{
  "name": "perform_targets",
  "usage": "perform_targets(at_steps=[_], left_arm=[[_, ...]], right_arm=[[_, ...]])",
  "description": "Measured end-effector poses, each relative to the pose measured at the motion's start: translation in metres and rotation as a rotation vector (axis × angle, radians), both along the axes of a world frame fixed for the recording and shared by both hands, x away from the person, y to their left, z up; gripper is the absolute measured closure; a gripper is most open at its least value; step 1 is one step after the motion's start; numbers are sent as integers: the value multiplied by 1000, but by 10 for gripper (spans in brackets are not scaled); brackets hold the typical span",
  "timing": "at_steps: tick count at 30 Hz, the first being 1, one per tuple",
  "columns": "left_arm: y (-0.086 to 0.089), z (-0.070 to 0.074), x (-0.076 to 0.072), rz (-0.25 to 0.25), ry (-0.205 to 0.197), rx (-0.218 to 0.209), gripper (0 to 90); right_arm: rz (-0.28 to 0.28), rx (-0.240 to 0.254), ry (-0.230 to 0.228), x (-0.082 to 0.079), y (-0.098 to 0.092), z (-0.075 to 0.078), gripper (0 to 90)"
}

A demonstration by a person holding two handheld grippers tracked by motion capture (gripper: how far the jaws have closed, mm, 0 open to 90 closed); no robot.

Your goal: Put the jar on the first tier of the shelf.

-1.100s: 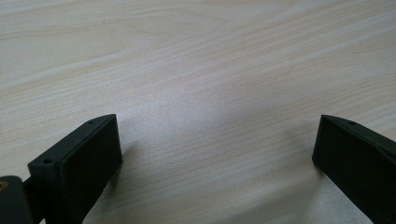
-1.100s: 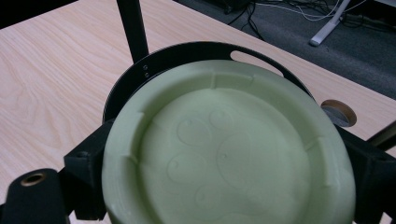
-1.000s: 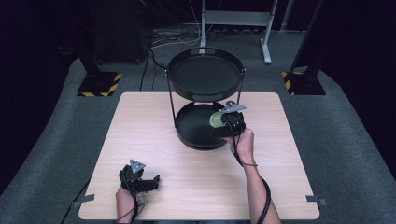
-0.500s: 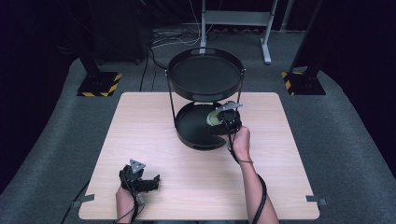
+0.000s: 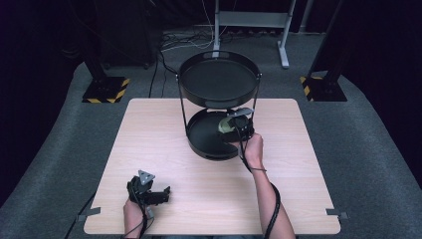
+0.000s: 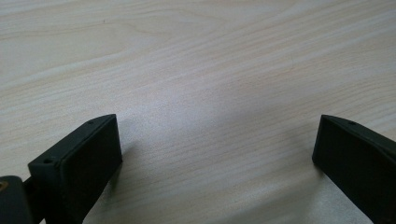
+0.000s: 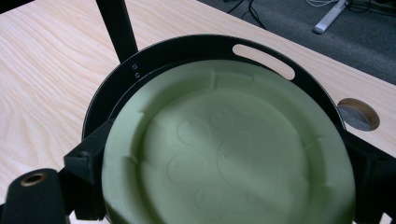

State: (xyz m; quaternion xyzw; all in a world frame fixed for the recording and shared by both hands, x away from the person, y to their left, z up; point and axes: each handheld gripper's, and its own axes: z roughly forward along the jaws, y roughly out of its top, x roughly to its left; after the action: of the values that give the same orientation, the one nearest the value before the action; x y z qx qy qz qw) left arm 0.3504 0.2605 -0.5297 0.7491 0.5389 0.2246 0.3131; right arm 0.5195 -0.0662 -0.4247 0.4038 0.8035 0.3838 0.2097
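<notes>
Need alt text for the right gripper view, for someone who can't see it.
A pale green plate, seen from its embossed underside, sits clamped between the right tongs over the lower black tray of a two-tier stand. Light wooden table surrounds the tray; grey carpet lies beyond.

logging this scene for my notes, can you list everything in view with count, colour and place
green plate: 1, pale green, held over the lower tray
two-tier tray stand: 1, black, far middle of table
table: 1, light wood, centre
hazard-striped bases: 2, black and yellow, floor beyond the table's far corners
cables: several, floor behind table
right gripper: 1, black, fingers either side of the plate
left gripper: 1, black, near left of table, fingers apart
</notes>
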Motion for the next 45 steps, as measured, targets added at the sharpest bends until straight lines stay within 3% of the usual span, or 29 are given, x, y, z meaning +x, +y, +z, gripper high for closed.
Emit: perform_targets(at_steps=[20, 36, 45], left_arm=[[0, 0, 0, 0, 0, 0, 9], [0, 0, 0, 0, 0, 0, 9], [0, 0, 0, 0, 0, 0, 9]], right_arm=[[-14, -19, 20, 13, 12, -18, 109], [-36, 12, 48, 21, 15, -35, 110], [-57, 23, 75, 26, 20, -52, 110]])
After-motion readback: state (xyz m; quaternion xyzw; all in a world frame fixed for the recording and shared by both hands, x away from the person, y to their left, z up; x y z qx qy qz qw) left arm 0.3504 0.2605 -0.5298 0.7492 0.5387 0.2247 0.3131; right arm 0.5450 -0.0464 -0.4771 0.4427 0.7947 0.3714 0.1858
